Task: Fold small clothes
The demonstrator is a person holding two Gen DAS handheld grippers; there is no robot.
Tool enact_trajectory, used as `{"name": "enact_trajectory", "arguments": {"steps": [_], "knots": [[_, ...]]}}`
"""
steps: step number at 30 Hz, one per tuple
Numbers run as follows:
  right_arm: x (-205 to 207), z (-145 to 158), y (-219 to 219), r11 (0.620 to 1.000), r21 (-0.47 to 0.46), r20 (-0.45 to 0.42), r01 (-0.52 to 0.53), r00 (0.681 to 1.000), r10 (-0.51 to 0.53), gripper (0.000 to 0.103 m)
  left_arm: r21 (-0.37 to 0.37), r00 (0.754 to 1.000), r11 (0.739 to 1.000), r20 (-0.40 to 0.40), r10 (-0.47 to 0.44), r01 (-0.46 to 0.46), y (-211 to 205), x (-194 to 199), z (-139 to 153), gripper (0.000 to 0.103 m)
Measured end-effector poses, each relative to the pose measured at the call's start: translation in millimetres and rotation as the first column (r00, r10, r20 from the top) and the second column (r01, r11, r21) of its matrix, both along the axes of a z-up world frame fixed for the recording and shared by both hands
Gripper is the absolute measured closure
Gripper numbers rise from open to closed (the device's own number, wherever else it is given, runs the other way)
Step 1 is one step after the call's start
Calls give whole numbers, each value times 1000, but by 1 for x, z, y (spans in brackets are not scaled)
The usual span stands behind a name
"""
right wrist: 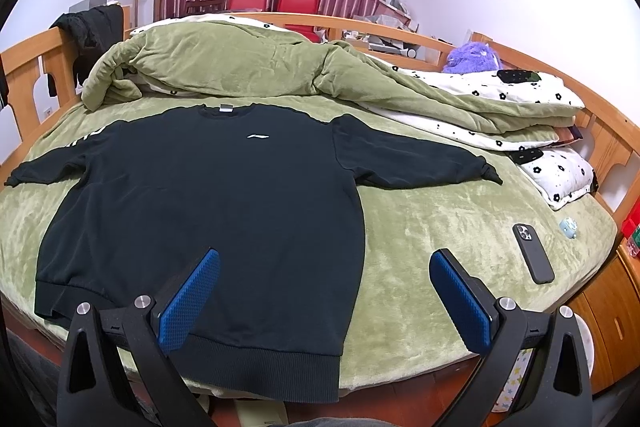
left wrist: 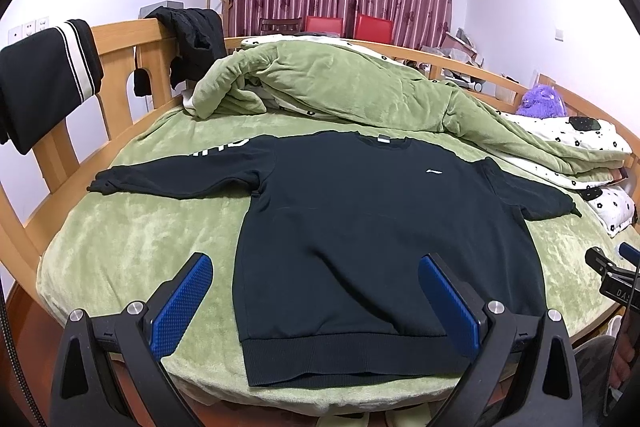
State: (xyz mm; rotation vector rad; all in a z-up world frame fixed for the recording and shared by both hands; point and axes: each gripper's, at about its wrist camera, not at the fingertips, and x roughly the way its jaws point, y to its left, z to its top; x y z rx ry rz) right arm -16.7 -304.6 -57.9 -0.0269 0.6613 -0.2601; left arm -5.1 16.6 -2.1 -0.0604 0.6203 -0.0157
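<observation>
A black sweatshirt (left wrist: 360,227) lies flat, front up, on the green bed cover, both sleeves spread out to the sides and its ribbed hem nearest me. My left gripper (left wrist: 316,303) hovers open above the hem's left corner, blue pads wide apart, nothing between them. In the right wrist view the same sweatshirt (right wrist: 208,195) fills the left half. My right gripper (right wrist: 324,299) is open over the hem's right corner, empty. The right gripper's black frame (left wrist: 612,275) also shows at the right edge of the left wrist view.
A bunched green quilt (right wrist: 240,67) with floral lining lies behind the sweatshirt. A black phone (right wrist: 534,253) and a small pale blue object (right wrist: 569,227) rest on the cover to the right. Wooden bed rails (left wrist: 120,67) carry hanging dark clothes (left wrist: 44,87). A purple plush (right wrist: 472,57) sits far right.
</observation>
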Motion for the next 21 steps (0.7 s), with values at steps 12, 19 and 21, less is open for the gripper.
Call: {"name": "enact_trajectory", "arguments": {"steps": [12, 19, 21], "knots": [[0, 0, 1, 1000, 0, 1, 0, 1000, 0, 1, 0, 1000, 1000, 2, 1, -1, 3, 0, 0, 0], [-1, 2, 3, 1000, -3, 1, -4, 1000, 4, 1, -3, 1000, 1000, 2, 0, 0, 4, 1, 1, 0], [-1, 3, 5, 1000, -7, 2, -6, 1000, 6, 1, -7, 1000, 1000, 3, 3, -3, 8, -1, 0, 0]]}}
